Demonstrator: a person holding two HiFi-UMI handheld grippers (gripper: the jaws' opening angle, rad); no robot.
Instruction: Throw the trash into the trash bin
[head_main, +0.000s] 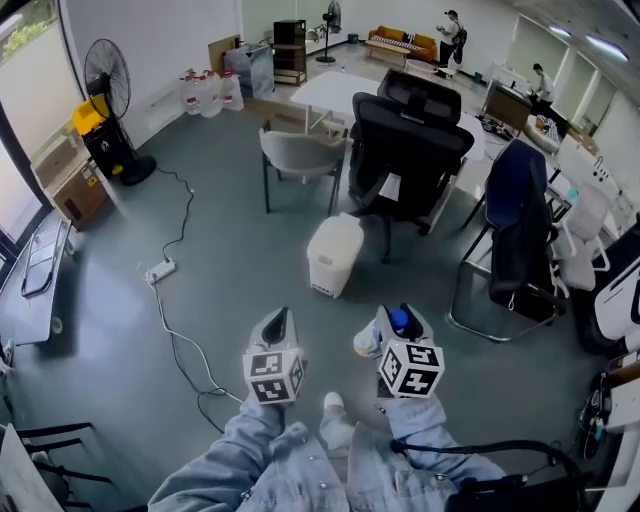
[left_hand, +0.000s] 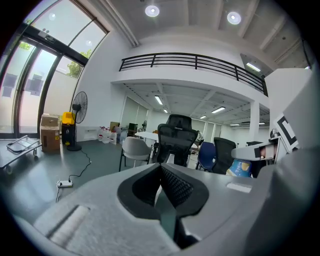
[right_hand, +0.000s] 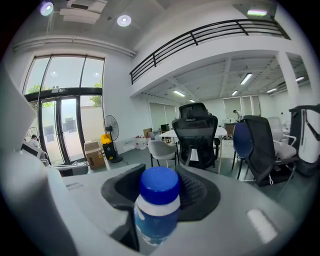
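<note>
A white lidded trash bin (head_main: 333, 255) stands on the grey floor ahead of me, in front of a black office chair (head_main: 410, 140). My right gripper (head_main: 397, 314) is shut on a small bottle (head_main: 399, 321) with a blue cap. In the right gripper view the bottle (right_hand: 158, 200) stands upright between the dark pads, its blue and white label showing. My left gripper (head_main: 279, 322) is beside it on the left, jaws together and nothing in them. In the left gripper view the pads (left_hand: 172, 185) meet, and the bottle (left_hand: 240, 168) shows at the right.
A grey chair (head_main: 300, 155) and a white table (head_main: 330, 95) stand behind the bin. A chair with a dark jacket (head_main: 520, 230) is at the right. A power strip with a cable (head_main: 160, 270) lies on the floor at the left, near a fan (head_main: 110, 80).
</note>
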